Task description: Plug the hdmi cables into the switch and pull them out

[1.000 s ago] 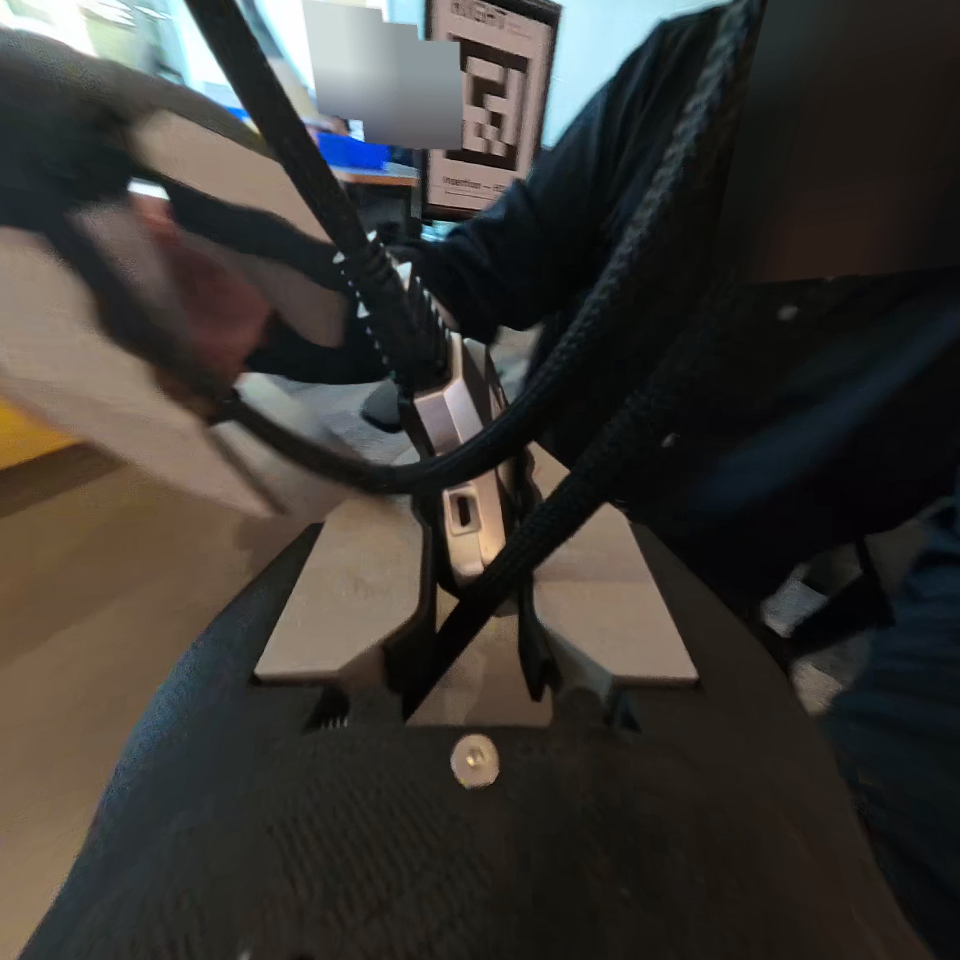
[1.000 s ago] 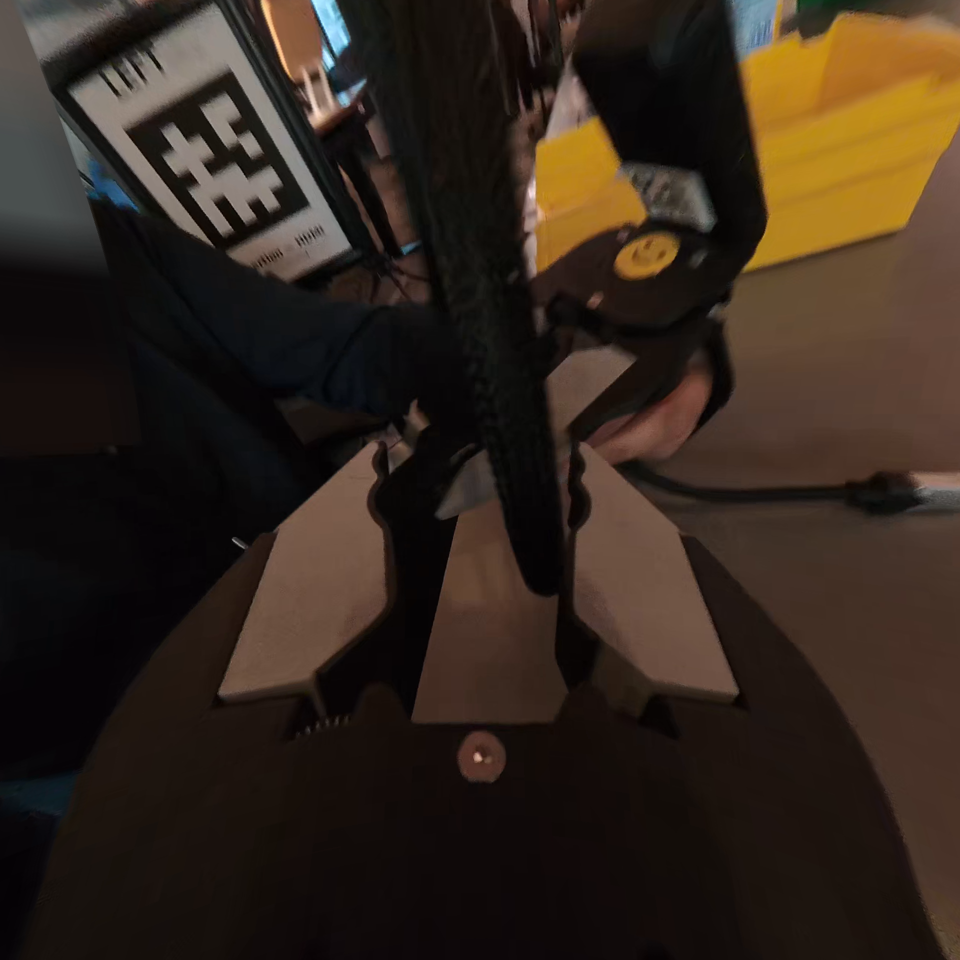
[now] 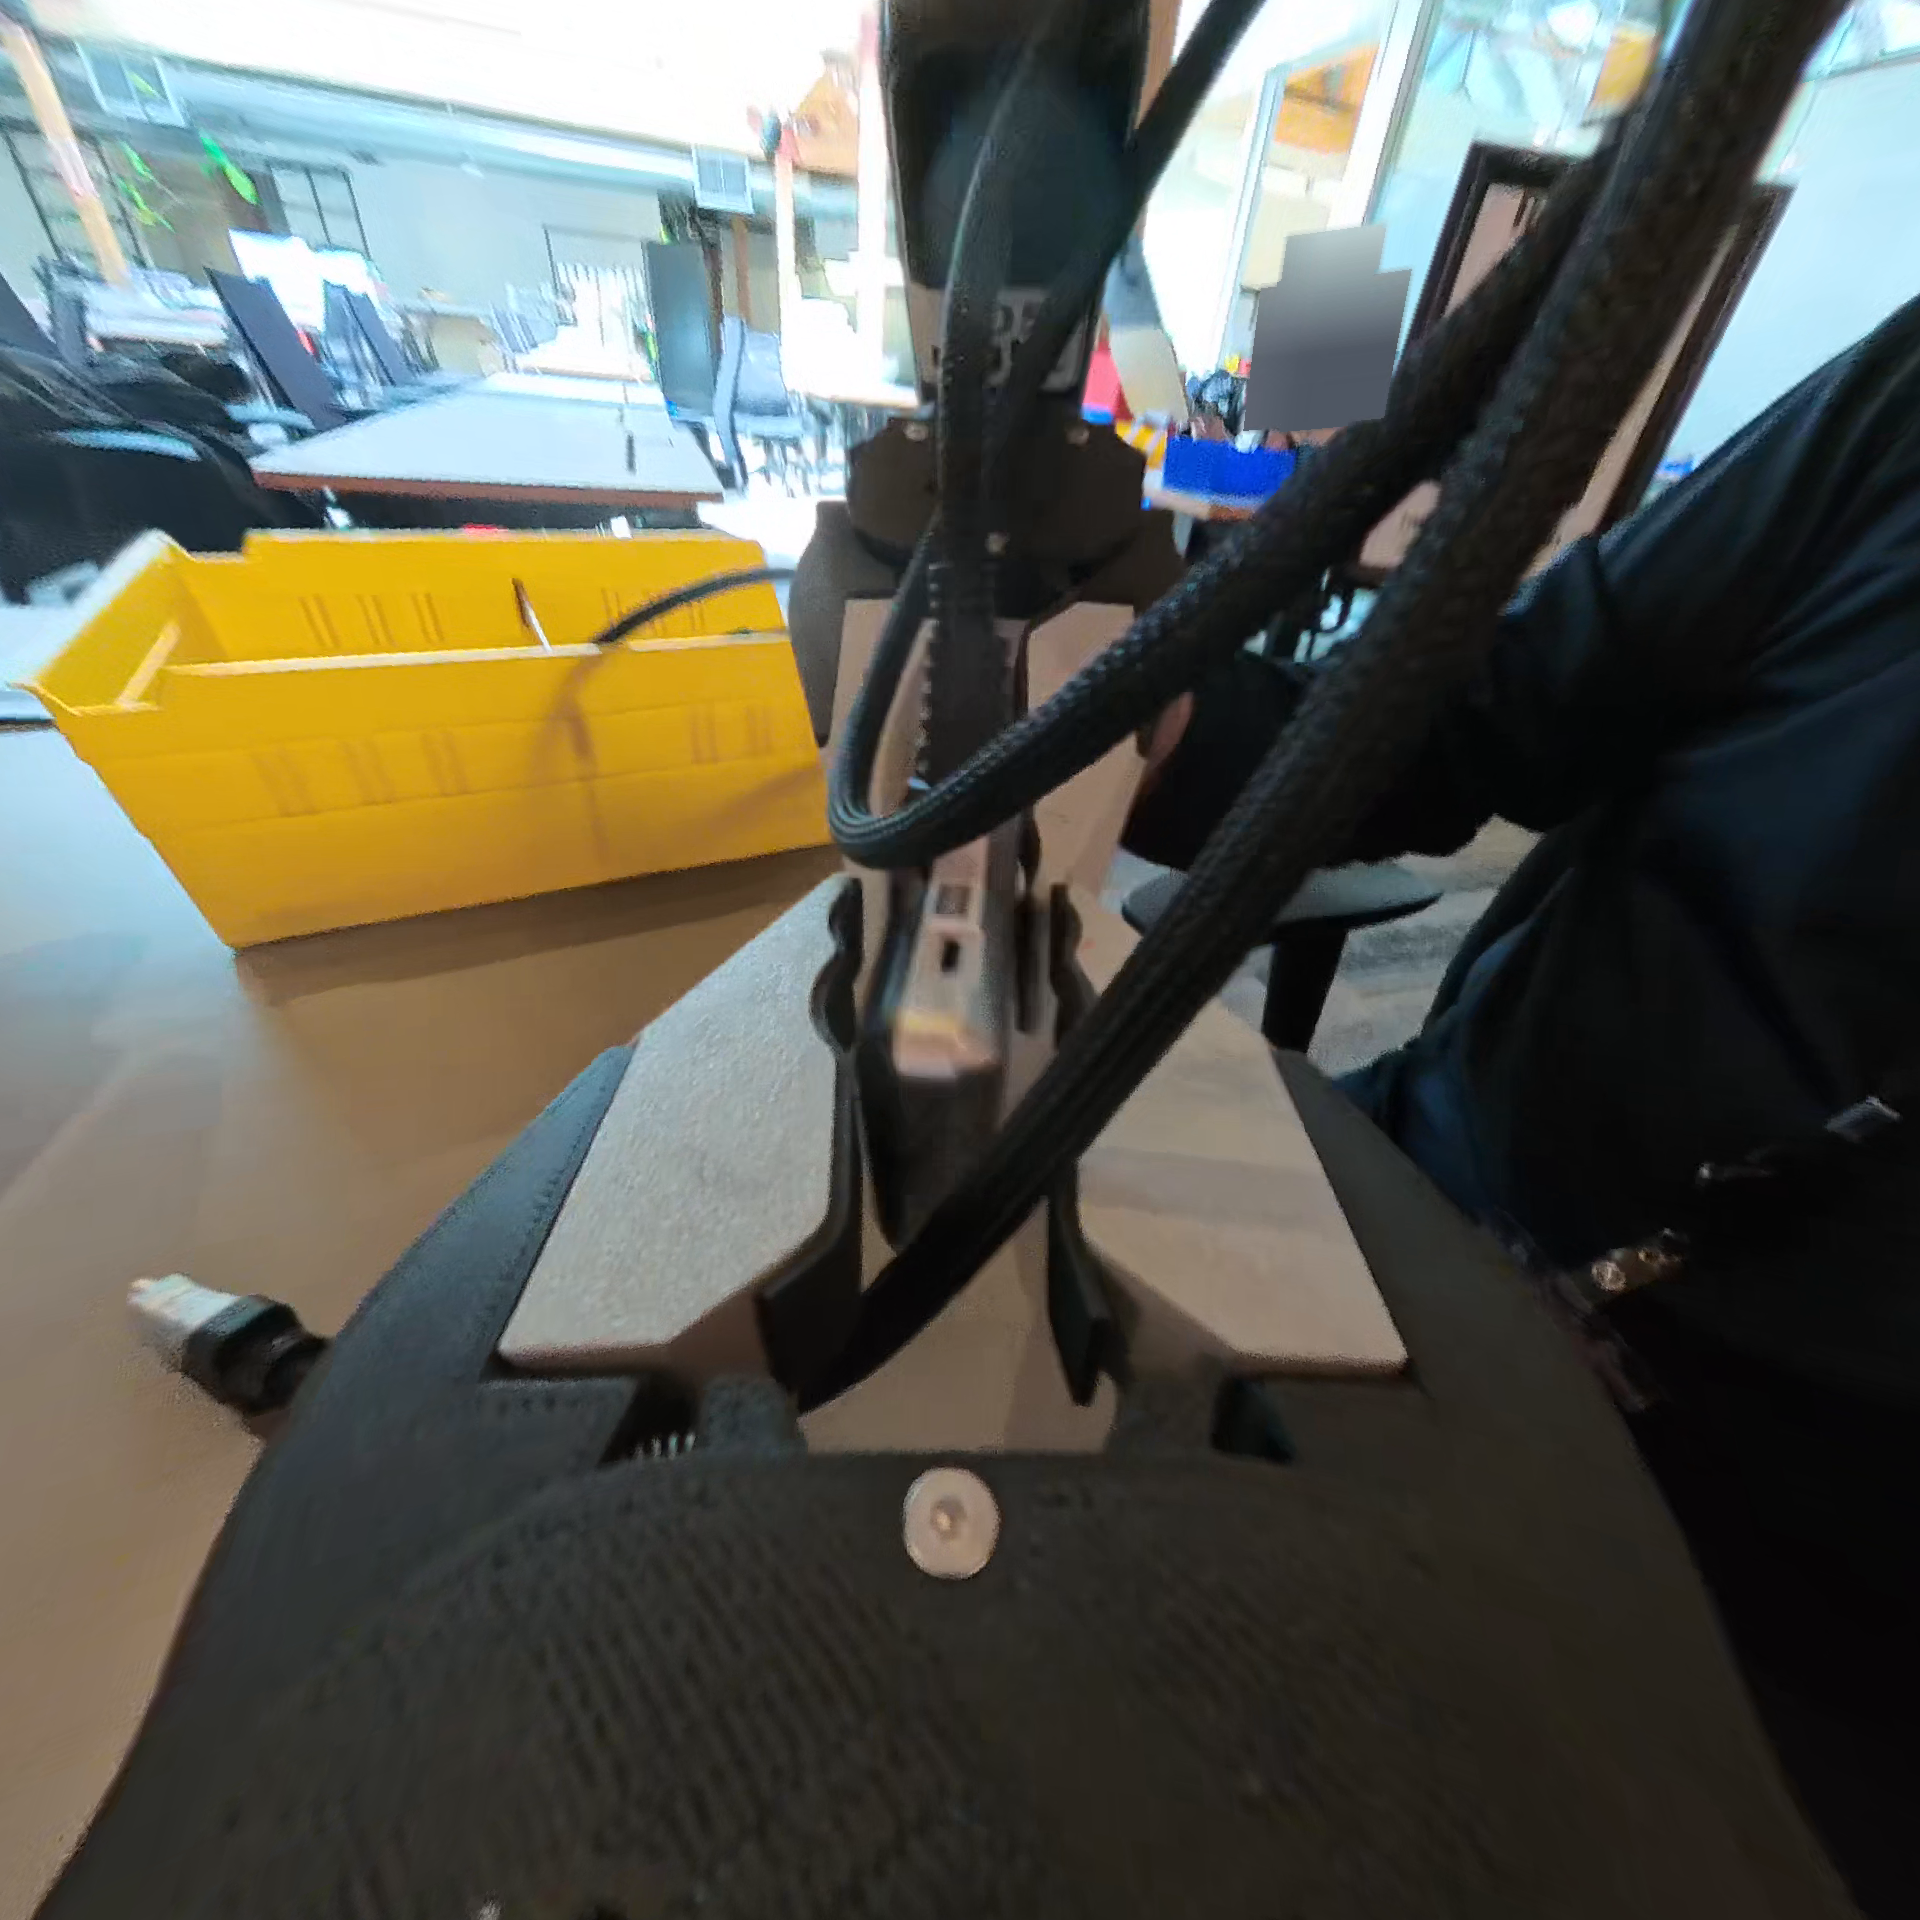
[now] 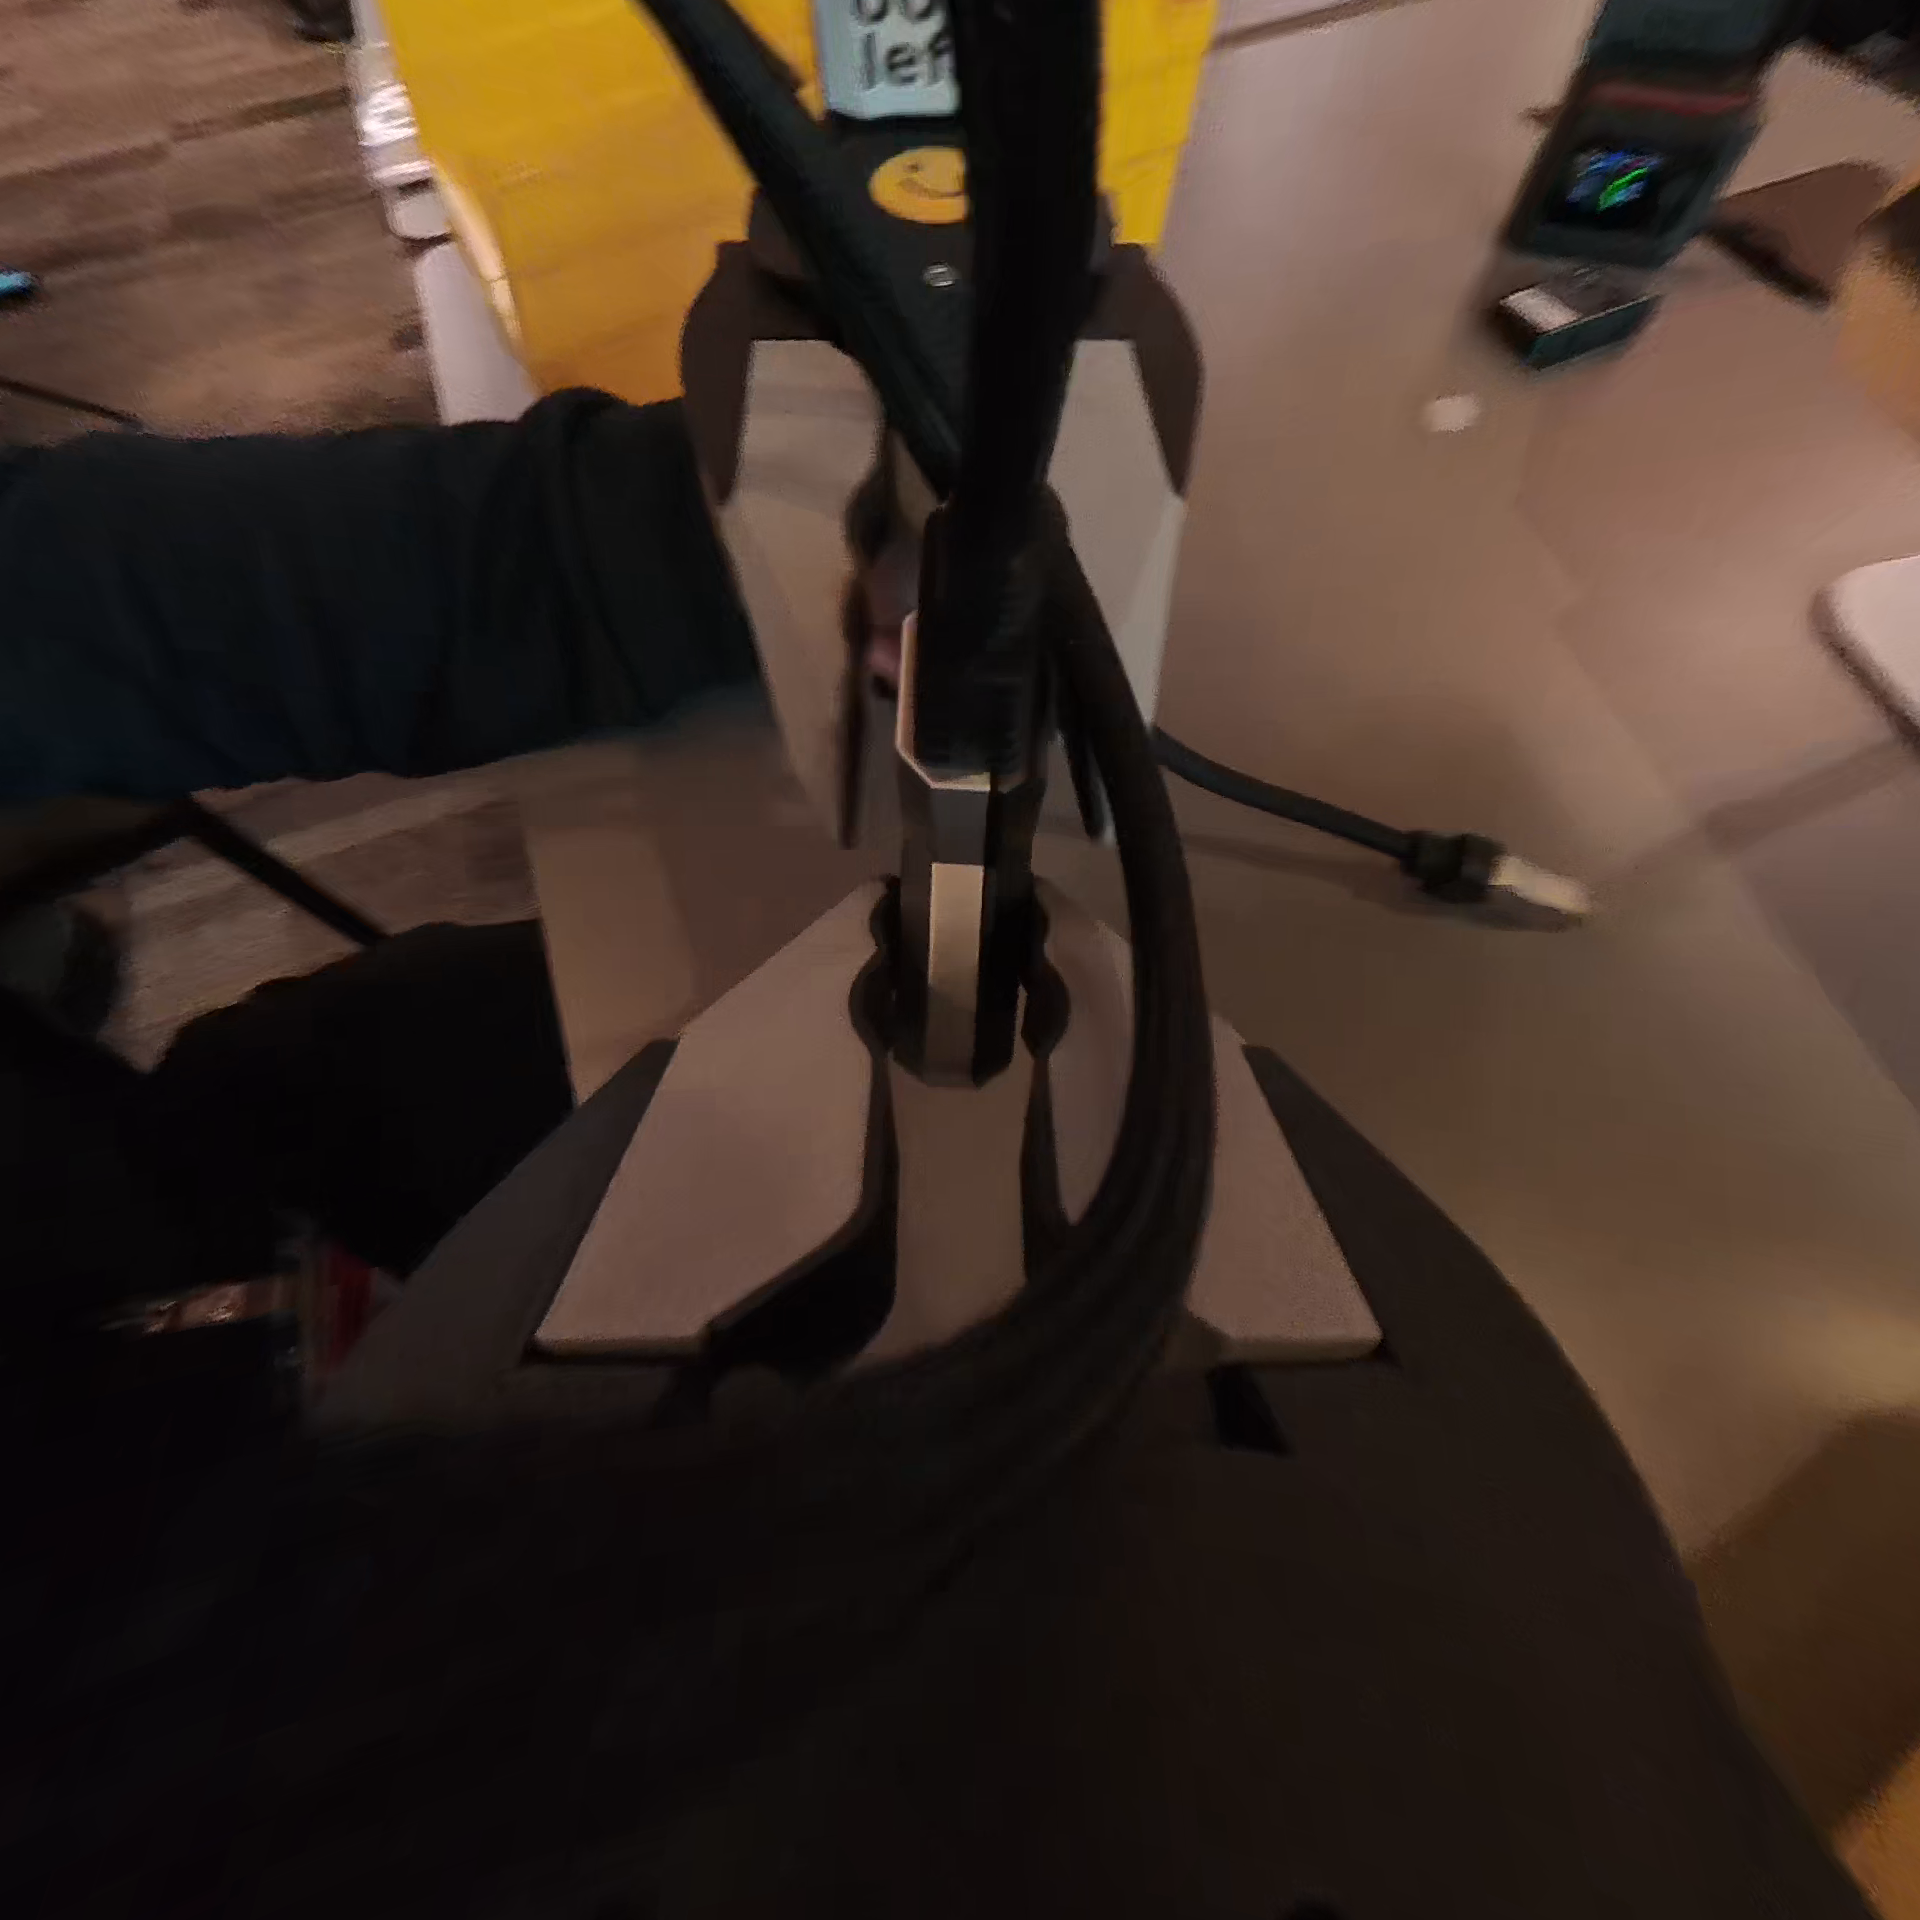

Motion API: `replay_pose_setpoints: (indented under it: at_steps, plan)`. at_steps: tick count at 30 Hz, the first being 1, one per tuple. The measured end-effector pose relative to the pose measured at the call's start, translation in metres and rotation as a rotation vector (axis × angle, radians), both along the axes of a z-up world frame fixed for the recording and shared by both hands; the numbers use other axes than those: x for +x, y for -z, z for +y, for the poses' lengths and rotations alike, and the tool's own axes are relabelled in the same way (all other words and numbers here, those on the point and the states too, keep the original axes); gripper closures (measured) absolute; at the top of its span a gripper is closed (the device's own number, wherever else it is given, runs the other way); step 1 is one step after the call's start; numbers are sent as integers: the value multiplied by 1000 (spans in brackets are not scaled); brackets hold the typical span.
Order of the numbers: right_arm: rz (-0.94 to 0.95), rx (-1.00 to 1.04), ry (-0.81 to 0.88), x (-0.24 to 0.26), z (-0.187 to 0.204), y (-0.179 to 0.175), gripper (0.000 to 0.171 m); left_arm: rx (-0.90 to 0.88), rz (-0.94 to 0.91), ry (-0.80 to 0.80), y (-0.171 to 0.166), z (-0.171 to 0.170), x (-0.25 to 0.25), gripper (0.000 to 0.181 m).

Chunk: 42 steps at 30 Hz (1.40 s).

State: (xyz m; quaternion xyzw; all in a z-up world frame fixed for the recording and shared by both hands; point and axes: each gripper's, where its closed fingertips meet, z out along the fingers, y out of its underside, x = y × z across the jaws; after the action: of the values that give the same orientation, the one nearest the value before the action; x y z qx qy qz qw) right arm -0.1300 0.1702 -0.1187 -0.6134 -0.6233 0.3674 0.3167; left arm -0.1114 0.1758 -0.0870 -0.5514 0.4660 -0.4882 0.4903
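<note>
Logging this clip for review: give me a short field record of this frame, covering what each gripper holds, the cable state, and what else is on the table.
left gripper: shut on the switch
right gripper: shut on the same switch, from the opposite end
cables: black braided cables hang around the switch; at least one looks plugged in
loose plug: lying on the table, unplugged
yellow bin: on the table behind
</note>
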Motion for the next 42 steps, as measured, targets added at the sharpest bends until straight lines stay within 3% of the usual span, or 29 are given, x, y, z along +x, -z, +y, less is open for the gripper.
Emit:
replay_pose_setpoints:
  at_steps: [5, 10, 14, 20, 24, 28, 32, 37, 42]
  plan:
    - [29, 175, 116, 19, 23, -38, 154, -4, -185, -74, -33, 9, -25, 134]
    - [55, 320, 253, 47, 44, -87, 154, -2, -183, -175, -33, 25, -33, 127]
    - [137, 289, 313, 71, 53, -130, 154, -24, -282, -201, -45, 30, -48, 125]
    - [284, 126, 380, 111, 74, -195, 154, -80, -446, -239, -60, 39, -78, 140]
    - [193, 124, 470, 135, 113, -214, 154, -106, -450, -256, -56, 44, -80, 146]
    - [31, 146, 551, 147, 152, -200, 154, -129, -397, -258, -47, 47, -72, 148]
    - [24, 90, 570, 144, 170, -196, 153, -148, -353, -257, -39, 49, -66, 148]
    - [99, 113, 603, 150, 185, -245, 154, -160, -359, -259, -38, 51, -67, 152]
    - [58, 167, 743, 170, 238, -308, 155, -184, -340, -251, -32, 55, -65, 154]
